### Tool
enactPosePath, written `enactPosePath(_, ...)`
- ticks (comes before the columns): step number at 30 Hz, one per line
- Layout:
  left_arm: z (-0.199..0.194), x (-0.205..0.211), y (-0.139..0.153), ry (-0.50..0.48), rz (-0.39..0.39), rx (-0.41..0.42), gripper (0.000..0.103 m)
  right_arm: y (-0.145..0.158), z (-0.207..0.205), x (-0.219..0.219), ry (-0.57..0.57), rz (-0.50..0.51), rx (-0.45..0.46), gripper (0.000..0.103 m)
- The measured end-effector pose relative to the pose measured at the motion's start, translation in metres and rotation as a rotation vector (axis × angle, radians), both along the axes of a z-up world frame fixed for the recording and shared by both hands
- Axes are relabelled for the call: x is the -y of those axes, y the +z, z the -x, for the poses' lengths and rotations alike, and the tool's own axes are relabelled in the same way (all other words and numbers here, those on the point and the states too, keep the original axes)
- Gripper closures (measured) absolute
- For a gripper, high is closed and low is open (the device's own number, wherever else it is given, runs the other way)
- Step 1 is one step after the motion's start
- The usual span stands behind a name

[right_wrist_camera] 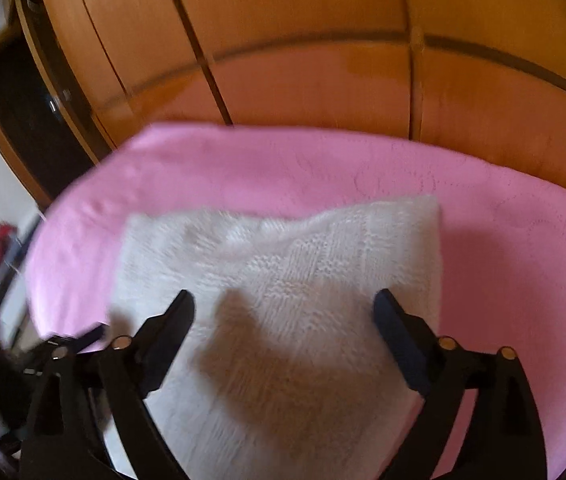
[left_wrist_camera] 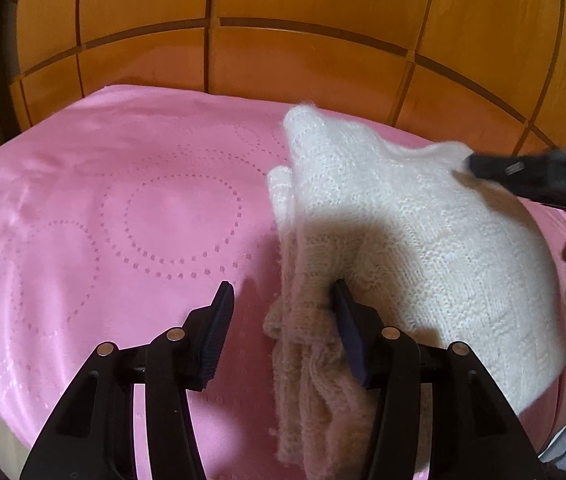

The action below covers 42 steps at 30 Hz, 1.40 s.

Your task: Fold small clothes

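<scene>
White knitted garment (left_wrist_camera: 403,216) is laid folded on the pink bedcover (left_wrist_camera: 103,200). The left gripper (left_wrist_camera: 283,312) and right gripper (right_wrist_camera: 283,312) are held apart, gripping nothing. Edges should be squared before another fold is pressed.
</scene>
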<state>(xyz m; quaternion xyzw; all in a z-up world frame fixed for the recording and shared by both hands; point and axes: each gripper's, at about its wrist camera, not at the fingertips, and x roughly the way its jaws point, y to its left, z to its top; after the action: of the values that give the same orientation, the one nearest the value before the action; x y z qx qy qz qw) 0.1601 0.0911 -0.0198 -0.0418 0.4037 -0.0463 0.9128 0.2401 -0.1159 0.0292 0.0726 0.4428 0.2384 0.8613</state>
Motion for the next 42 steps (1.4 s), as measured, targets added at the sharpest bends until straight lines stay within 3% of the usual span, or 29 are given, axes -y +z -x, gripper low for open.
enactPosePath(3,-0.002,-0.009,-0.003,-0.014,0.066,-0.013,0.053,0.002,0.013,0.032,-0.066,-0.115,-0.018,0.005)
enactPosePath(9,-0.007,-0.029,-0.010,-0.044,0.224,-0.040,0.053,-0.042,0.028,0.077,-0.105,-0.279,-0.175,0.004)
enactPosePath(13,-0.008,-0.037,-0.016,-0.056,0.320,-0.056,0.053,-0.058,0.023,0.072,-0.058,-0.410,-0.234,0.006)
enactPosePath(15,-0.008,-0.042,-0.021,-0.069,0.391,-0.066,0.059,-0.062,0.019,0.050,0.002,-0.393,-0.258,0.007)
enactPosePath(16,-0.009,-0.044,-0.024,-0.079,0.438,-0.075,0.061,-0.061,0.018,0.041,0.017,-0.362,-0.252,0.009)
enactPosePath(19,-0.011,-0.051,-0.035,-0.083,0.561,-0.093,0.061,-0.055,0.018,0.032,0.027,-0.347,-0.242,0.042)
enactPosePath(20,-0.011,-0.054,-0.038,-0.081,0.601,-0.097,0.061,-0.050,0.021,0.035,0.019,-0.344,-0.228,0.049)
enactPosePath(22,-0.008,-0.051,-0.036,-0.088,0.641,-0.093,0.065,-0.034,0.032,0.037,0.015,-0.317,-0.178,0.052)
enactPosePath(24,-0.006,-0.037,-0.026,-0.122,0.604,-0.080,0.065,-0.018,0.045,0.042,0.012,-0.297,-0.119,0.053)
enactPosePath(26,-0.011,-0.015,-0.019,-0.175,0.623,-0.097,0.066,-0.001,0.056,0.055,-0.010,-0.311,-0.067,0.054)
enactPosePath(29,-0.024,0.024,-0.009,-0.255,0.643,-0.110,0.071,0.022,0.073,0.093,-0.062,-0.326,0.004,0.054)
enactPosePath(32,-0.042,0.088,0.011,-0.392,0.641,-0.109,0.075,0.036,0.089,0.139,-0.143,-0.304,0.051,0.054)
enactPosePath(37,-0.054,0.219,0.033,-0.585,0.436,-0.096,0.075,0.030,0.112,0.230,-0.328,-0.295,0.063,0.054)
enactPosePath(40,-0.052,0.279,0.026,-0.604,0.247,-0.102,0.075,0.008,0.122,0.276,-0.451,-0.251,0.026,0.054)
enactPosePath(42,-0.049,0.306,0.016,-0.611,0.169,-0.116,0.075,-0.018,0.129,0.299,-0.525,-0.206,-0.041,0.052)
